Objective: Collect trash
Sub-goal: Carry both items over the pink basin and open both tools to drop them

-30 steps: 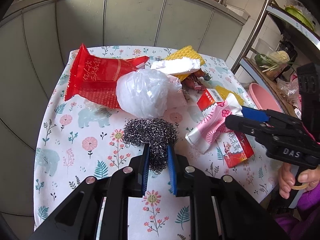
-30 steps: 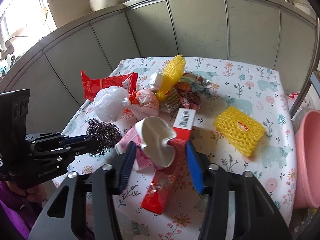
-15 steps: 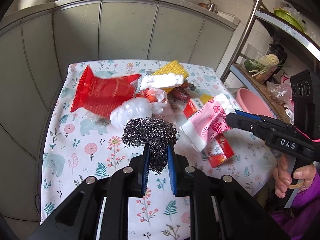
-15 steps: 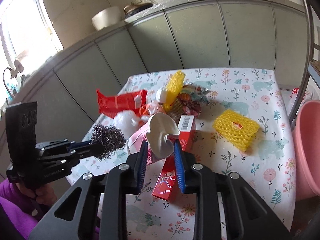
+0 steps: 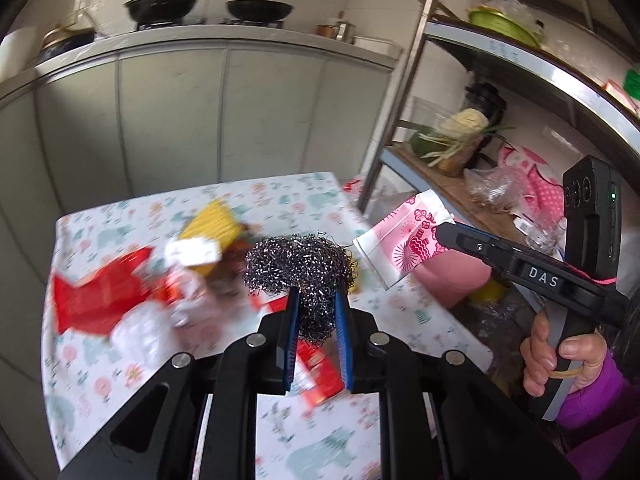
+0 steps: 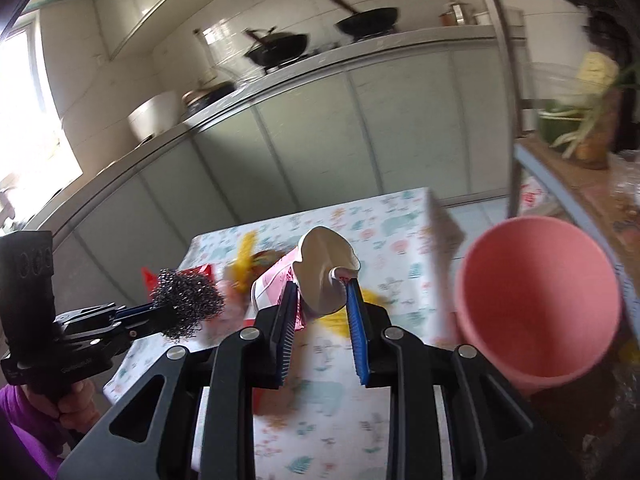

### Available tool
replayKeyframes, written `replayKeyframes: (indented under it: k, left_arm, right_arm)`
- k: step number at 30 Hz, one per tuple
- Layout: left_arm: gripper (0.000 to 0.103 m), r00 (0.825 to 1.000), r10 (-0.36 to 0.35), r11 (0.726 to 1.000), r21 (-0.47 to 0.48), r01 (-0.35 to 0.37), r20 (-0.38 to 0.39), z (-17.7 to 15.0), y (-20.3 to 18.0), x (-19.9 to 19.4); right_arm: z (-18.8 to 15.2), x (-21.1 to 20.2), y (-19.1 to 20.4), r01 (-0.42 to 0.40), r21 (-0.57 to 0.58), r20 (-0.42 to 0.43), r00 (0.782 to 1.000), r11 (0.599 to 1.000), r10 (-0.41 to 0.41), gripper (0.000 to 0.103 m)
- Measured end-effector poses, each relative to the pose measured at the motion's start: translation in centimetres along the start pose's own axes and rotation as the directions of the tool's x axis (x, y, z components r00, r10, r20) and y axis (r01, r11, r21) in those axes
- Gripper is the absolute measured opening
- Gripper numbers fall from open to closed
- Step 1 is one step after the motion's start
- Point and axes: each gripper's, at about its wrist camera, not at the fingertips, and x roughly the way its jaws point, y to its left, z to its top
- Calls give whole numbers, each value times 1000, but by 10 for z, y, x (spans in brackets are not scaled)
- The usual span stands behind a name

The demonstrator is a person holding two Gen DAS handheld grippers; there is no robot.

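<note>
Gripping, left gripper (image 5: 316, 312): I see blue ribbed pads clamped on the steel wool scourer (image 5: 300, 268), a springy ball of tangled wire, lifted above the table (image 5: 404, 320).
Right gripper (image 6: 322, 300): closed on the pink wrapper (image 6: 324, 276), a crinkled pouch, pale inside, held above the table, near its right edge.
Landmark, table: floral oilcloth, blurred.
Still on the table: red bag (image 5: 100, 292), yellow mesh sponge (image 5: 212, 224), white plastic bag (image 5: 140, 336).
Right of the table: pink bin (image 6: 536, 296), smooth, round-mouthed.
</note>
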Motion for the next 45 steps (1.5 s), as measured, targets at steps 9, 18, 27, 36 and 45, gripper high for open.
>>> replayKeyframes:
  k: [9,18,27,36,45]
  left_arm:
    - [16,989,-133,985,105,139,-61,28,-70,71]
    - [16,963,-215,959,152,239,-160,37,-125,145]
    - [17,937,-245,952,119,281,-250,36,-150,207]
    - [35,926,-233,963,65,263,-296,31,-147,228]
    - [41,938,-235,965,54,257,-254,39,-141,206]
  right_arm:
    - [-2,-26,-80,269,124,26,961,955,-274,25]
    - [-14,-16,-127,449,156,-44,893,880,-448,25]
    - [-24,0,-142,501,144,-106,865,854,-490,26]
    - [-32,11,-151,511,133,-164,857,849,-489,26]
    - [-33,7,-152,486,161,-181,870,859,-459,27]
